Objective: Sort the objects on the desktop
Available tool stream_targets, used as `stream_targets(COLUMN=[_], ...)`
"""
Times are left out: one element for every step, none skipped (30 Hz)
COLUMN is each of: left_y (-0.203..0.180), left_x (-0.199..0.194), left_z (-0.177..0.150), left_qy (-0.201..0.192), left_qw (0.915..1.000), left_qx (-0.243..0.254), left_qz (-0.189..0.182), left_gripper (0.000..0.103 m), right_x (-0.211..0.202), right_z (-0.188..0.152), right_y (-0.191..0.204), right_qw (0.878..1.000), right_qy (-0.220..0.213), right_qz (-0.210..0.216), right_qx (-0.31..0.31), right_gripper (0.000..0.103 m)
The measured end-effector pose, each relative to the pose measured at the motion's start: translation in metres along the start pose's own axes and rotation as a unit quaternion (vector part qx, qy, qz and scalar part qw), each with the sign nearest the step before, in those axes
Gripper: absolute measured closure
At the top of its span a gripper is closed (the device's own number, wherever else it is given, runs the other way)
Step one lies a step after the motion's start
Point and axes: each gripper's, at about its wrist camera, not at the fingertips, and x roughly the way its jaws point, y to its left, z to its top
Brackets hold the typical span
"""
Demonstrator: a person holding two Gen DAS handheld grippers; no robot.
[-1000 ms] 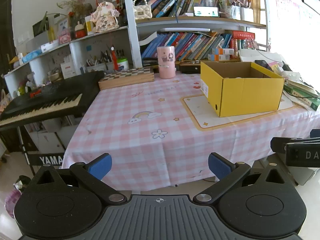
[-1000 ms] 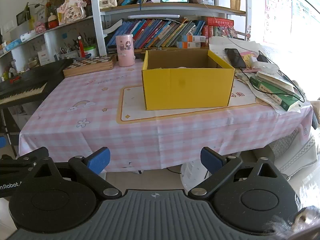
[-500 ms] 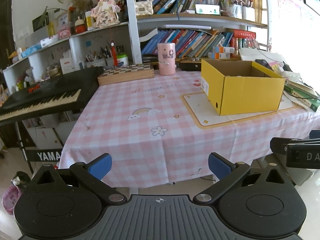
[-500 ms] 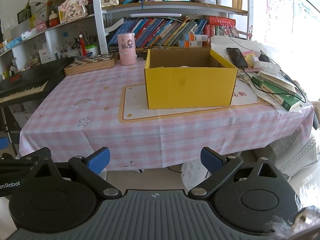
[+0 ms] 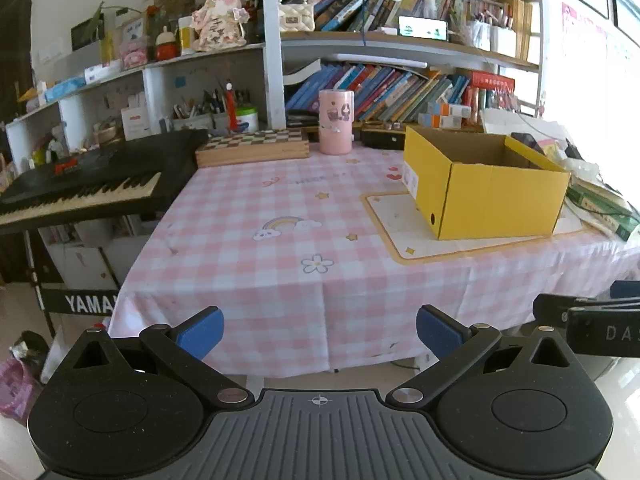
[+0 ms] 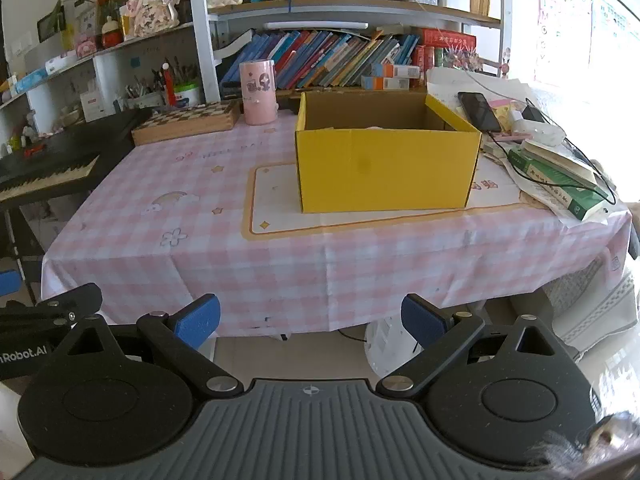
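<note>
- Tongs first: our left gripper (image 5: 319, 330) hangs with its blue-padded jaws spread wide and nothing between them, short of the table's near edge.
- Our right gripper (image 6: 310, 316) is likewise agape and empty, also off the table, facing the box.
- Ahead of both lies the pink checked tablecloth (image 5: 256, 216), mostly bare in the middle.
- The open yellow cardboard box (image 6: 386, 164) sits on a cream mat at the right; we glimpse something pale inside but cannot identify it.
- The pink cylindrical cup (image 5: 336, 122) stands upright at the far edge, just beside the wooden chessboard case (image 5: 252, 146).
- Stacked green books (image 6: 560, 176) and a black phone (image 6: 478, 112) lie right of the box.
- We judge the approach best made level, choosing one item, keeping jaws wide until they straddle it.
</note>
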Motion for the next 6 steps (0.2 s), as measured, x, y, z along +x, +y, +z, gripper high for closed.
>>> stream_targets(left_y=[0.0012,0.0025,0.0037,0.0045,0.0053,0.0063], left_x=[0.0005,0.0011,0.0015,0.0023,0.0031,0.0035], left_z=[0.0,0.0003,0.0004,0.0007,0.0011,0.0018], left_qy=[0.001,0.001,0.002,0.003,0.004,0.003], left_qw=[1.0,1.0,1.0,0.9999,0.9999,0.9998], left_qx=[-0.004,-0.006,-0.009,-0.012,-0.014,-0.016], left_qz=[0.001,0.001,0.003,0.005,0.008,0.009], left_gripper=[0.0,0.0,0.0,0.0,0.0,0.0], right_x=[0.0002,0.0003,0.0006,0.0007,0.0011,0.0017], right_z=[0.0003,0.0007,0.0013,0.0013,0.0018,0.0026], right_y=[0.0005,0.0009,0.001,0.001,0.0012,0.0007], right_qw=[1.0,1.0,1.0,1.0,1.0,1.0], right_qy=[0.0,0.0,0.0,0.001,0.002,0.003], right_qz=[0.001,0.001,0.001,0.001,0.001,0.0], right_qx=[-0.001,-0.001,-0.001,-0.001,-0.001,0.0], right_gripper=[0.005,0.005,0.005,0.005,0.005,0.005])
